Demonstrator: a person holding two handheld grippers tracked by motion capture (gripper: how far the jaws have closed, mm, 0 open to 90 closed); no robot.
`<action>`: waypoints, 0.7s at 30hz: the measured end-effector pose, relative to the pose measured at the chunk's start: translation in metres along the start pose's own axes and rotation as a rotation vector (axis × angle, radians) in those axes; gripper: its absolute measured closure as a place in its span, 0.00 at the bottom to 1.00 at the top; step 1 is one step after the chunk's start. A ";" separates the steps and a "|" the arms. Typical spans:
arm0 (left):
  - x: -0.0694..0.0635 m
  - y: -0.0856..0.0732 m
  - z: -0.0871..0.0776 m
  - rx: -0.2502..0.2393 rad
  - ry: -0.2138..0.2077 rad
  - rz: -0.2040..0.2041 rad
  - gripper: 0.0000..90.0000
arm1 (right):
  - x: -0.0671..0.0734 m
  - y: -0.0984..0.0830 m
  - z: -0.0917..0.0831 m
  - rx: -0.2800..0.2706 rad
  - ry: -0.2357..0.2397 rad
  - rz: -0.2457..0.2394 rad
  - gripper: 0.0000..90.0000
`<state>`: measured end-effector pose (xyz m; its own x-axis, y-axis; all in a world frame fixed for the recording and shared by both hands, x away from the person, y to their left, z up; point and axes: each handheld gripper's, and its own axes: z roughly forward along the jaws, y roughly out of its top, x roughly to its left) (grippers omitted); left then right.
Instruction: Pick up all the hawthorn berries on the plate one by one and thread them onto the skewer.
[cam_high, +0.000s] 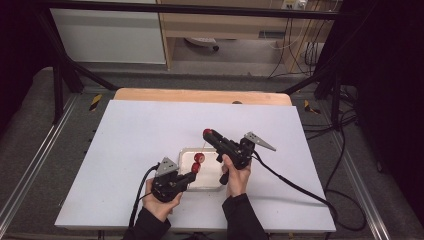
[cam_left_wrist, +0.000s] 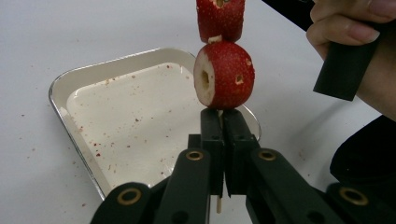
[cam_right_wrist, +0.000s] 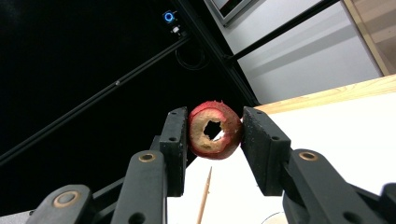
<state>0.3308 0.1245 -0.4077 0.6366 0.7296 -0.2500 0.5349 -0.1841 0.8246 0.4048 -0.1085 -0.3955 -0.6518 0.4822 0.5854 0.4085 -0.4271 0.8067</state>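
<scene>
My left gripper (cam_high: 192, 176) is shut on the lower end of a thin wooden skewer (cam_left_wrist: 218, 204), held upright over a metal tray (cam_high: 211, 176). Two cored red fruit pieces (cam_left_wrist: 225, 74) are threaded on the skewer, one above the other, and appear in the high view as red pieces (cam_high: 198, 159). Up and to the right of them, my right gripper (cam_high: 207, 134) is shut on a third cored red fruit piece (cam_right_wrist: 214, 131), its hole facing the camera. The skewer's pointed tip (cam_right_wrist: 204, 196) stands just below that piece. The tray (cam_left_wrist: 79, 81) holds only red specks.
The white table top (cam_high: 135, 150) has a wooden strip (cam_high: 200, 95) along its far edge. Black frame poles (cam_high: 60, 75) rise at the back corners. A cable (cam_high: 300, 190) trails from the right gripper across the table's right side. Red specks dot the surface around the tray.
</scene>
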 end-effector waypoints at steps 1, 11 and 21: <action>0.000 0.000 0.000 0.000 0.000 0.000 0.98 | 0.000 0.000 0.000 0.001 -0.001 0.001 0.69; 0.000 0.000 0.001 -0.001 0.000 -0.001 0.98 | 0.000 -0.004 0.001 0.011 0.006 0.000 0.69; -0.001 0.002 0.001 -0.030 -0.005 -0.032 0.98 | 0.001 -0.009 0.000 0.025 0.014 -0.002 0.69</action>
<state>0.3314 0.1233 -0.4064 0.6219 0.7317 -0.2789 0.5382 -0.1408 0.8310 0.4009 -0.1041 -0.4020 -0.6614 0.4720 0.5828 0.4231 -0.4068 0.8096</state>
